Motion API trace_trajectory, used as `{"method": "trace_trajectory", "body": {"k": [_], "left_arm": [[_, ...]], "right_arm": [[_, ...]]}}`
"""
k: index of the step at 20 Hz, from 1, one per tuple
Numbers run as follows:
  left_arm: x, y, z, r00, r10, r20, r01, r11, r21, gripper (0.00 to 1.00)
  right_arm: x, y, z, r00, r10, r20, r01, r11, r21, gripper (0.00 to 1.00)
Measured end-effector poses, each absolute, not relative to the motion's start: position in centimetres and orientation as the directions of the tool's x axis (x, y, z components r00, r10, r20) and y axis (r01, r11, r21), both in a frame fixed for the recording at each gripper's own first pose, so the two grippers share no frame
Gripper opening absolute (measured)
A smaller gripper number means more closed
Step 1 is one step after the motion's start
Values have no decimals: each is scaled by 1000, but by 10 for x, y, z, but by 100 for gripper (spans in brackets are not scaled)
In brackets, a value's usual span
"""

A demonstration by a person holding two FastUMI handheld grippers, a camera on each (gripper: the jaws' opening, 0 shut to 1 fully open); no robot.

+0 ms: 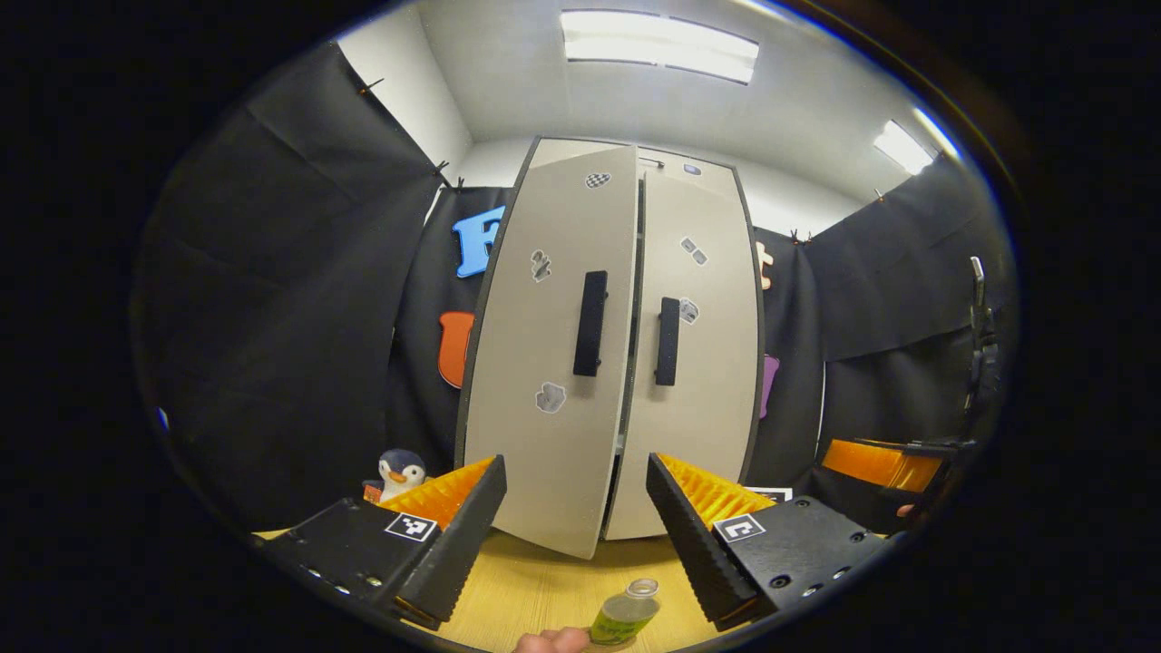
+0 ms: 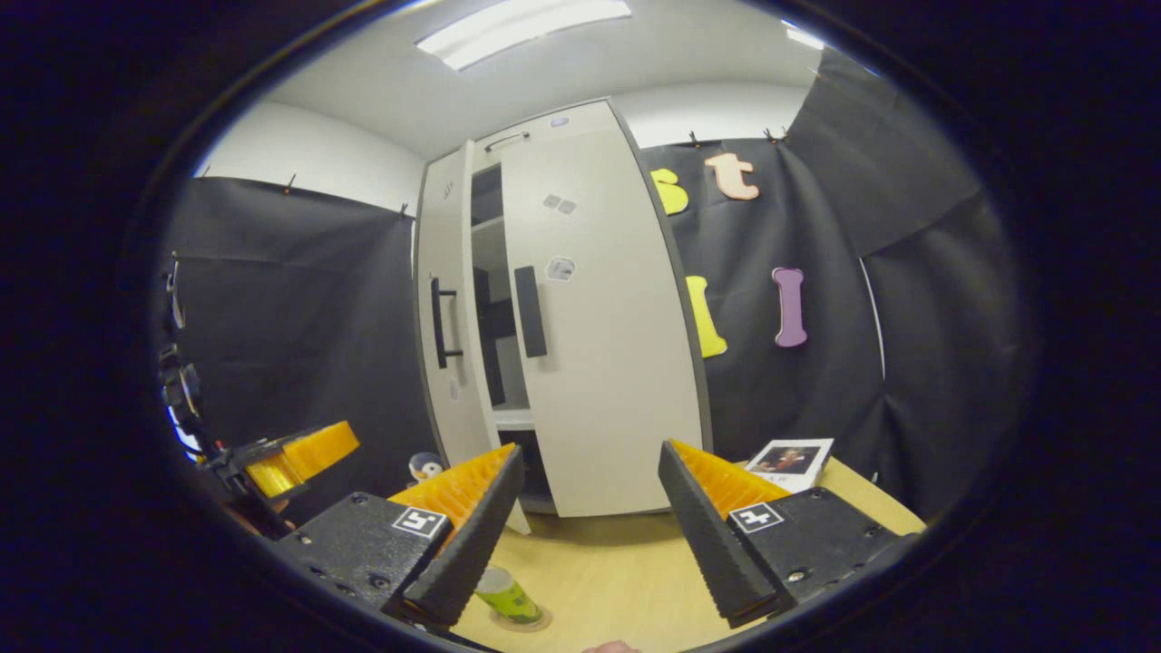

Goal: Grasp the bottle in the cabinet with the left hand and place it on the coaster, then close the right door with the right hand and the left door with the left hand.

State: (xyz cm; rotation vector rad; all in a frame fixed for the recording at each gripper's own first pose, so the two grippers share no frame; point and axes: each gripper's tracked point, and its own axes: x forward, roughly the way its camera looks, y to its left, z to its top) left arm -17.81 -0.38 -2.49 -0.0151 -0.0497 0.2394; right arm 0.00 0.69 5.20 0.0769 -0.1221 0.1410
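wooden table holds bottle on coaster, left door ajar

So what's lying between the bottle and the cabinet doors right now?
Only bare tabletop in the left gripper view, between the bottle and the cabinet doors.

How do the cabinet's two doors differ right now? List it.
The left door stands ajar, leaving a gap onto shelves; the right door sits nearly shut. The left door's handle shows edge-on as a bar; the right door's handle faces flat. Both are pale with dark handles and stickers.
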Motion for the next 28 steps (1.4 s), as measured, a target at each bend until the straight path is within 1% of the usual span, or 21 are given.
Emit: {"method": "trace_trajectory", "body": {"k": [1, 2, 3, 4, 6, 7, 8, 10, 11, 12, 13, 14, 15, 16, 17, 21, 28], "left_arm": [[-181, -2, -30, 969, 247, 34, -246, 969, -17, 95], [-183, 1, -36, 968, 252, 14, -252, 968, -9, 100], [-185, 3, -43, 967, 256, -4, -256, 967, 0, 95], [-187, 6, -46, 966, 258, -13, -258, 966, 6, 95], [-189, 11, -46, 963, 269, -8, -269, 963, 11, 95], [-188, 12, -47, 962, 274, -6, -274, 962, 12, 100], [-187, 14, -46, 961, 278, -4, -278, 961, 10, 95], [-185, 12, -41, 962, 273, 11, -273, 962, 2, 95], [-186, 13, -40, 961, 275, 15, -275, 961, 5, 99], [-186, 13, -39, 961, 275, 17, -276, 961, 7, 95], [-187, 11, -39, 962, 274, 17, -274, 962, 10, 100], [-187, 11, -39, 963, 271, 15, -271, 963, 11, 100], [-187, 10, -40, 964, 266, 11, -266, 964, 14, 95], [-185, 10, -41, 963, 268, 11, -268, 963, 15, 99], [-185, 10, -40, 964, 265, 11, -265, 964, 15, 95], [-181, 6, -37, 966, 256, 23, -256, 966, 13, 95], [-176, 9, -45, 966, 260, 2, -260, 966, 6, 95]], "right_arm": [[-1, 7, 51, 984, 128, 125, -135, 989, 53, 98], [-3, 7, 54, 984, 123, 133, -129, 991, 35, 98], [-4, 8, 57, 983, 120, 141, -124, 992, 19, 98], [-5, 8, 59, 982, 119, 145, -121, 993, 5, 98], [-5, 7, 60, 983, 114, 146, -113, 994, -11, 98], [-5, 6, 62, 983, 111, 149, -110, 994, -13, 98], [-4, 7, 64, 982, 110, 153, -110, 994, -12, 98], [-3, 10, 69, 980, 115, 161, -115, 993, -9, 98], [-3, 10, 69, 980, 116, 163, -116, 993, -8, 98], [-3, 11, 71, 979, 115, 165, -116, 993, -9, 98], [-3, 11, 71, 979, 116, 166, -116, 993, -10, 98], [-3, 11, 70, 979, 116, 166, -116, 993, -10, 98], [-3, 10, 69, 980, 115, 165, -115, 993, -10, 98], [-3, 9, 68, 980, 109, 166, -110, 994, -8, 98], [-3, 8, 68, 981, 104, 166, -105, 994, -6, 98], [-3, 5, 65, 983, 101, 155, -101, 995, -3, 98], [3, 2, 63, 985, 90, 149, -89, 996, -10, 98]]}}
